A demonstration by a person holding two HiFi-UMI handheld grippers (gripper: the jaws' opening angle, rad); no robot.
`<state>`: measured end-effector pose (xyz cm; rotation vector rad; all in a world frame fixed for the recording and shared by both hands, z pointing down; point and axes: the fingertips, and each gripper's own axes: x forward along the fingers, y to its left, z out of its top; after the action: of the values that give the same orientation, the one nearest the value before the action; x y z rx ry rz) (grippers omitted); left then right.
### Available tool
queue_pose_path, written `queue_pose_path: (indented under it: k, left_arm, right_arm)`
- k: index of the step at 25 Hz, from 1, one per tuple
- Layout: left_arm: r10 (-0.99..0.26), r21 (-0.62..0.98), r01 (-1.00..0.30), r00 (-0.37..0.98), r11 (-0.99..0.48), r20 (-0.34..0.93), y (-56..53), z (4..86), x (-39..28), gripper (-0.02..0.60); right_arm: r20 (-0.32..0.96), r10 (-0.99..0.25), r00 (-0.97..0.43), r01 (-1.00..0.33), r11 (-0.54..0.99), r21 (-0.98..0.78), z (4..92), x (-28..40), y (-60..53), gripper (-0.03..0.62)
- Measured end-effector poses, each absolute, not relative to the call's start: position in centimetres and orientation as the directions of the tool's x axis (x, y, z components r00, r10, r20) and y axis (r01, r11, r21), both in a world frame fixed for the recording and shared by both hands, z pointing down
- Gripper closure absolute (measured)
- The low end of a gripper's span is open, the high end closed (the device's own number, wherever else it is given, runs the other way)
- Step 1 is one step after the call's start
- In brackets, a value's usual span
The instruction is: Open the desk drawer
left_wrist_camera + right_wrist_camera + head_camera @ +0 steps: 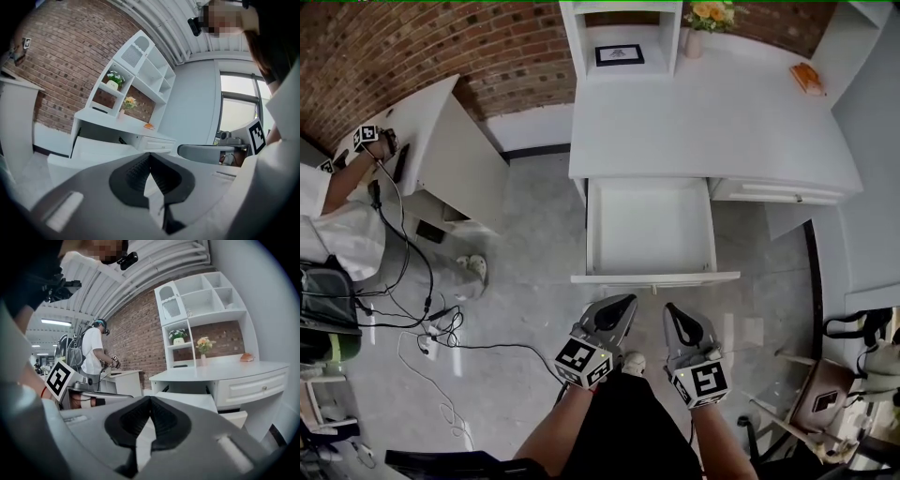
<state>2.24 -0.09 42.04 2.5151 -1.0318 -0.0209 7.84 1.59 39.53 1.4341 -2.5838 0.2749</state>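
Observation:
The white desk [703, 122] stands against the brick wall, and its left drawer [652, 274] is pulled far out, with nothing that I can see inside. Both grippers hang in the air in front of the drawer front, clear of it. My left gripper [627, 303] is shut with nothing between its fingers, and its tips meet in the left gripper view [150, 155]. To its right, my right gripper [671, 310] is also shut and holds nothing [150, 399]. The open drawer [187, 401] shows beyond the right jaws, and the drawer [93, 150] also shows past the left jaws.
A second, closed drawer [778, 193] sits to the right of the open one. A vase of flowers [698, 28], a framed picture [619, 54] and an orange item [806, 78] are on the desk. Another white table [441, 141], a person [337, 216], floor cables [422, 323] and a stool [820, 394] surround me.

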Motion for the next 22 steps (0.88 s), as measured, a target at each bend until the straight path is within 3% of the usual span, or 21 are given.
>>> queue_pose_path:
  k: [22]
  left_arm:
    - [-0.719, 0.325, -0.701, 0.69, -0.635, 0.084, 2.5, 31.9, -0.9, 0.578]
  right_arm:
    - [0.15, -0.829, -0.539, -0.842, 0.536, -0.066, 28.7, 10.8, 4.3, 0.592]
